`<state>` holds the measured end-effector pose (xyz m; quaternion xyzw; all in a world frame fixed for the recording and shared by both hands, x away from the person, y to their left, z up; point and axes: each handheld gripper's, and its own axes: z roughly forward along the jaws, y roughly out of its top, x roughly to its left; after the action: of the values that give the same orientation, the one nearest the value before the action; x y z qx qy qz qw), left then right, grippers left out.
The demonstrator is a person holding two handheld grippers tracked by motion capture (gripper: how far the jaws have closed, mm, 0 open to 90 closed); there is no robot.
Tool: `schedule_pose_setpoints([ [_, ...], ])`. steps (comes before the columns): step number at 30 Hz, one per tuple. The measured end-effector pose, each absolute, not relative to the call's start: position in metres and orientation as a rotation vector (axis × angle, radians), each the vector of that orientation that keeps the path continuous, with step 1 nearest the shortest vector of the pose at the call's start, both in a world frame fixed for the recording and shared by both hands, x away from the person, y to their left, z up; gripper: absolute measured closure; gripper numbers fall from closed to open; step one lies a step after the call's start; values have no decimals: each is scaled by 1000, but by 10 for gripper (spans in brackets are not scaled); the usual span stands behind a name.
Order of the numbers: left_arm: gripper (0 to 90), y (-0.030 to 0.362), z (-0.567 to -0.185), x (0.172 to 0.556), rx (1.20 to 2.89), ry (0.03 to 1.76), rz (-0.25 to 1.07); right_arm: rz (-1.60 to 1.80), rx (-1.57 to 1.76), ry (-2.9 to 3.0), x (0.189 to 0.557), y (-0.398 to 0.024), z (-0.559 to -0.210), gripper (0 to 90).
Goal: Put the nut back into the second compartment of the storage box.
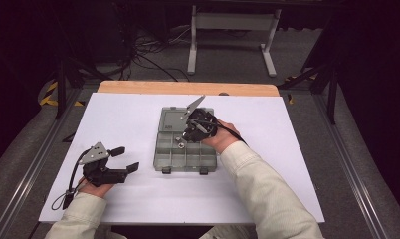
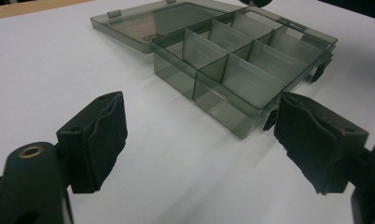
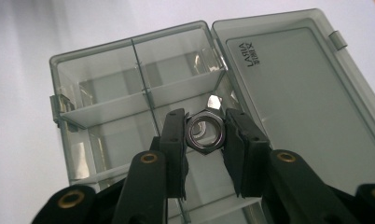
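The left gripper (image 1: 122, 158), black with a grey three-cornered plate on top, rests low on the near left, held in the person's left hand (image 1: 96, 188); its jaws stand wide apart with nothing between them. The right gripper (image 3: 204, 135), black too, reaches forward from the cream-sleeved right forearm (image 1: 267, 194), tilted downward. Its jaws are closed on a small metal hex nut (image 3: 204, 131).

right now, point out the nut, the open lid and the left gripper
nut (image 3: 204, 133): right gripper view, on its metal ring, held between the fingers.
open lid (image 3: 297, 98): right gripper view, on its flat smoky panel.
left gripper (image 1: 125, 158): high view, midway between its fingertips.
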<state>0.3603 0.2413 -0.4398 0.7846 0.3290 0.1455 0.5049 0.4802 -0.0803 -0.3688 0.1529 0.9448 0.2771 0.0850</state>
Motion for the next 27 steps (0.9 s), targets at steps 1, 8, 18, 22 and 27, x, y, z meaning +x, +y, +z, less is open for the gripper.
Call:
schedule_pose_setpoints([
  [1,178,241,-440,360,1893,794,351,805,458,2816,481,-78,-371,695],
  [8,177,242,-440,360,1891,800,348,789,451,2836,483,-69,-381,695],
  [18,178,247,-441,354,1887,820,357,760,444,2873,489,-60,-395,695],
  [22,178,252,-442,350,1879,839,368,764,453,2884,492,-60,-398,695],
  [27,178,256,-442,347,1879,848,376,766,455,2903,495,-58,-402,694],
])
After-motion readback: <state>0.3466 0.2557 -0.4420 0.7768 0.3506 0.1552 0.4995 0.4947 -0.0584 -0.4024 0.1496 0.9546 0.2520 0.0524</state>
